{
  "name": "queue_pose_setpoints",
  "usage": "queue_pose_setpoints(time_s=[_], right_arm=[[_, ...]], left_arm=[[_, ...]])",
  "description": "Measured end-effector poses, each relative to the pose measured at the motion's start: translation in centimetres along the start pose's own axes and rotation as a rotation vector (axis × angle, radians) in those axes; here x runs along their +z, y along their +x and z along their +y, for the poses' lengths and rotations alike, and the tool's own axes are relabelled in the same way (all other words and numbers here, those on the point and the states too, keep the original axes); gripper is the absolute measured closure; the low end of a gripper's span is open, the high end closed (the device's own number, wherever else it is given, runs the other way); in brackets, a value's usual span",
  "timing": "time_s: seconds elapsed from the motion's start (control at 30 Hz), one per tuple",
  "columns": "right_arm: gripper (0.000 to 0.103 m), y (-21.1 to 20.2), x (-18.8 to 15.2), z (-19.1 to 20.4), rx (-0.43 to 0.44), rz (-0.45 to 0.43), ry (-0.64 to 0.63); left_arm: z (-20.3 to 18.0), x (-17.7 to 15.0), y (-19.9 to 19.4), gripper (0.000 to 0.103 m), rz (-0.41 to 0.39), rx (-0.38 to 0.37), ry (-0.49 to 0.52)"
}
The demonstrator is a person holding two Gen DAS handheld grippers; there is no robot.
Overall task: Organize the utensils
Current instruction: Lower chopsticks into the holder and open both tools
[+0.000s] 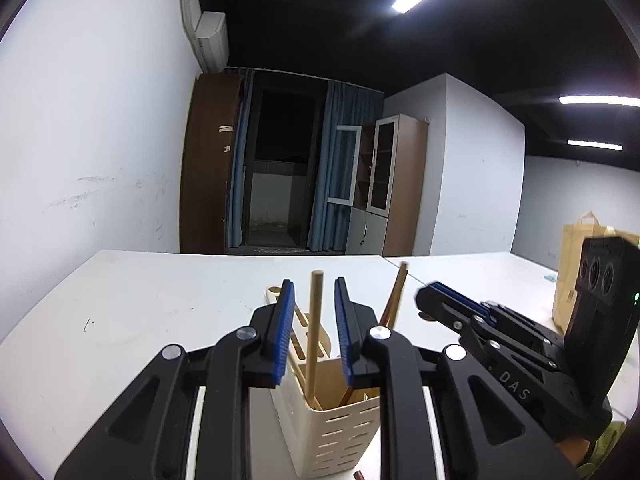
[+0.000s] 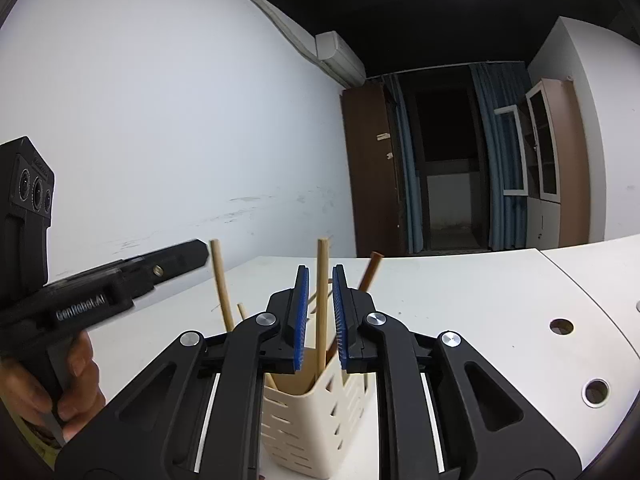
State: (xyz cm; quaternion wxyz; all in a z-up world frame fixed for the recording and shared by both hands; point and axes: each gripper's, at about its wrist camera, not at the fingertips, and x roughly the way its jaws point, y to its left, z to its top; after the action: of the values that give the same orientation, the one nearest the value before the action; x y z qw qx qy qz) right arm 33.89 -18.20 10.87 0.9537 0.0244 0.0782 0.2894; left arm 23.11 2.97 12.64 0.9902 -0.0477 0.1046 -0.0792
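A cream holder [image 1: 332, 420] stands on the white worktop [image 1: 140, 320], several wooden sticks upright in it. The left gripper [image 1: 314, 328] is slightly spread around one stick [image 1: 314, 328], pads clear of it; the right gripper [image 2: 320, 312] is likewise parted about another [image 2: 322, 300] — neither is pinched. A sideways withdrawal could catch a stick and tip the light holder. The two grippers are crowded together, yet open worktop lies beyond, the edges well apart.

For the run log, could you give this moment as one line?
left gripper: open around light chopstick | right gripper: open around light chopstick | both chopsticks in cream holder
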Motion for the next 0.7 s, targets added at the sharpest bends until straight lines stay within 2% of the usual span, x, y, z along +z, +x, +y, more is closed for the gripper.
queue_pose_setpoints(time_s=[0.17,0.23,0.33,0.57,0.7], right_arm=[[0.088,-0.3,0.1,-0.9,-0.021,0.025,0.021],[0.083,-0.4,0.0,-1.0,-0.034,0.039,0.022],[0.080,-0.5,-0.4,-1.1,-0.038,0.077,0.032],[0.072,-1.6,-2.0,-0.5,-0.054,0.169,0.027],[0.069,-1.3,-3.2,-0.4,-0.080,0.263,0.055]], left_arm=[[0.8,0.1,-0.4,0.083,0.012,0.007,-0.035],[0.8,0.1,-0.6,0.083,0.018,0.019,-0.036],[0.6,-0.1,-0.9,0.083,0.041,0.028,-0.042],[-0.5,-0.6,-1.9,0.072,0.092,0.053,-0.012],[-0.8,-1.5,-1.9,0.068,0.174,0.079,-0.009]])
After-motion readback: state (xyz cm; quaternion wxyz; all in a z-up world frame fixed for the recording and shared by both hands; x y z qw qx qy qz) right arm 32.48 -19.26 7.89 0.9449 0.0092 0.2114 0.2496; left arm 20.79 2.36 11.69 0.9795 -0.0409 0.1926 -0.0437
